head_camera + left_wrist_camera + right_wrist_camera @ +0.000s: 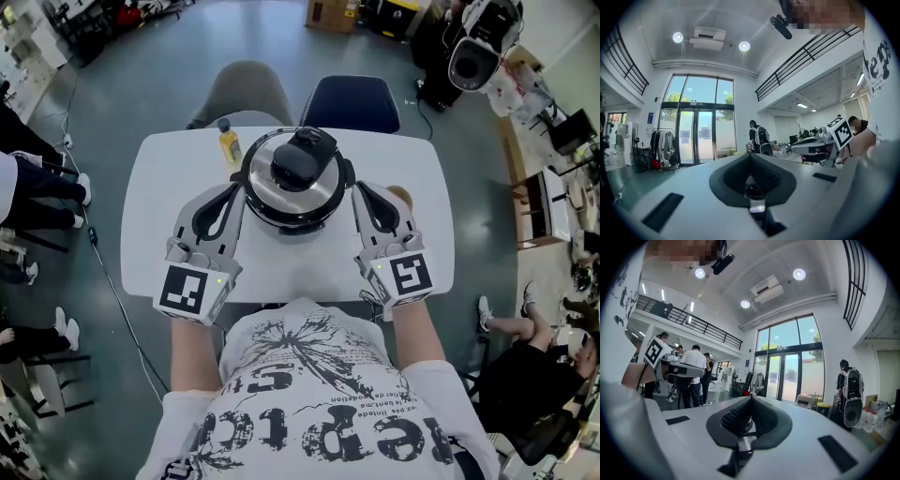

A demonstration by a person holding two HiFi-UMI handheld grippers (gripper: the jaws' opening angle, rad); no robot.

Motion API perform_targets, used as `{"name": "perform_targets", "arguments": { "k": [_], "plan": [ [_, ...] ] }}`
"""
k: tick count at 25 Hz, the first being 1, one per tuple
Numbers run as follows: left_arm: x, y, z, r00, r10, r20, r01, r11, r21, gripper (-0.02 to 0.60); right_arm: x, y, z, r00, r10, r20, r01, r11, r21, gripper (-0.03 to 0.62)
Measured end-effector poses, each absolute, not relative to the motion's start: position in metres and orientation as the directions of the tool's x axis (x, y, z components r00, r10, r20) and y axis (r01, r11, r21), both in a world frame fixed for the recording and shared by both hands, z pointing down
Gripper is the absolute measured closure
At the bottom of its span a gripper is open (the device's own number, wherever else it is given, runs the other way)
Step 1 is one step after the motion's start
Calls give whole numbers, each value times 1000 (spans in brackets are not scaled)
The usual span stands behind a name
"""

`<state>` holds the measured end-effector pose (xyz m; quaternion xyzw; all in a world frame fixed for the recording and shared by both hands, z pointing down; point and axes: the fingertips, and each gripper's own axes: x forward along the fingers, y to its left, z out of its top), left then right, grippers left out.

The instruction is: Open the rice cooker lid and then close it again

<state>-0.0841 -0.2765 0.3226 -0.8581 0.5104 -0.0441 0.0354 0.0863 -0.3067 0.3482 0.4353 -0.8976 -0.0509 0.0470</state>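
Note:
The rice cooker stands in the middle of the white table, round and silver with a black handle on top, and its lid is down. My left gripper lies level beside the cooker's left flank, jaws together with nothing between them. On the opposite flank my right gripper lies the same way, also shut and empty. Whether either tip touches the cooker I cannot tell. The left gripper view shows its closed black pads and the other gripper across from it. The cooker is hidden in both gripper views.
A small yellow bottle stands at the table's far left, just behind the cooker. A tan round object peeks out by the right gripper. A grey chair and a blue chair sit beyond the table. People stand around the room.

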Motion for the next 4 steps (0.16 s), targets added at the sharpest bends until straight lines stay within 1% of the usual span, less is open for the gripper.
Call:
{"name": "perform_targets", "arguments": {
  "k": [4],
  "plan": [
    [-83,-279,323,479,-877,35,-871,-480,-104,568,84,-309,347,-621,-783,32,-776,620,120,583]
  ]
}}
